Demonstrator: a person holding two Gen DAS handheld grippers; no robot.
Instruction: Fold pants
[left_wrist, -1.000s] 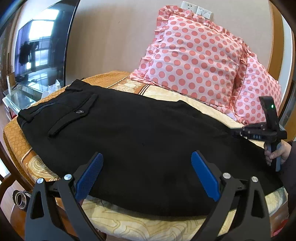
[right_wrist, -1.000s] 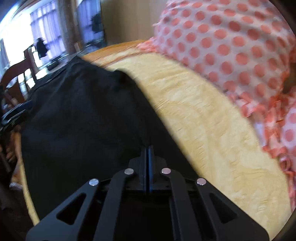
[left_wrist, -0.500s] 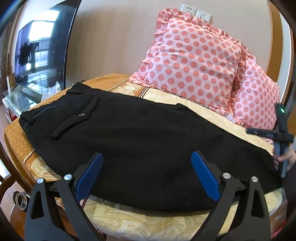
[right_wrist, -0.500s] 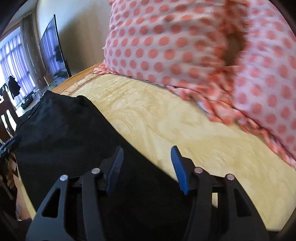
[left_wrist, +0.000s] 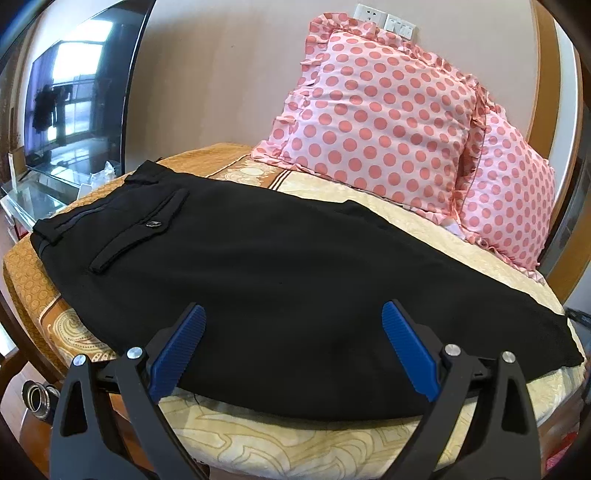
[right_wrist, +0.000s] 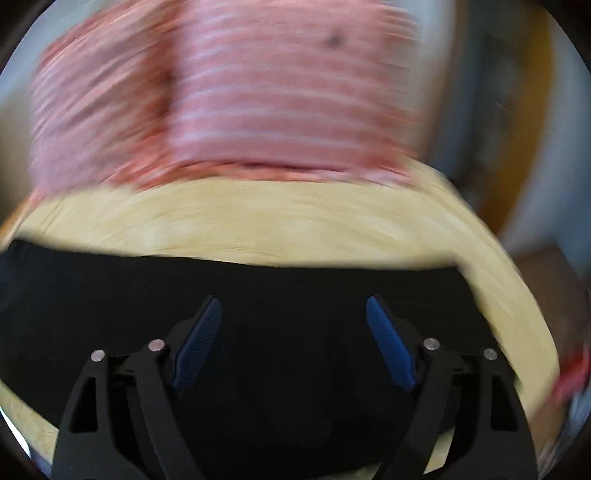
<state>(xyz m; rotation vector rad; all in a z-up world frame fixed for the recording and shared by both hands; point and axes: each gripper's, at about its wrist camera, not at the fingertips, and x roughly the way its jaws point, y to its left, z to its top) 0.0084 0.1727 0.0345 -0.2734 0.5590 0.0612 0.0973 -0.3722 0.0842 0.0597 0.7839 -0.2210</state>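
Black pants (left_wrist: 288, 280) lie flat across a yellow bedspread (left_wrist: 332, 446), waistband and buttoned back pocket (left_wrist: 140, 232) toward the TV (left_wrist: 74, 107), hems at the opposite end. Two pink polka-dot pillows (left_wrist: 380, 118) lean on the wall beyond the pants. The left gripper (left_wrist: 291, 347) hangs over the pants' near edge, blue pads spread wide, grasping nothing. The right gripper (right_wrist: 293, 343) (its view badly blurred) hangs over the pants too, pads apart, released.

Motion blur smears the pillows (right_wrist: 229, 92) and pants (right_wrist: 288, 295).
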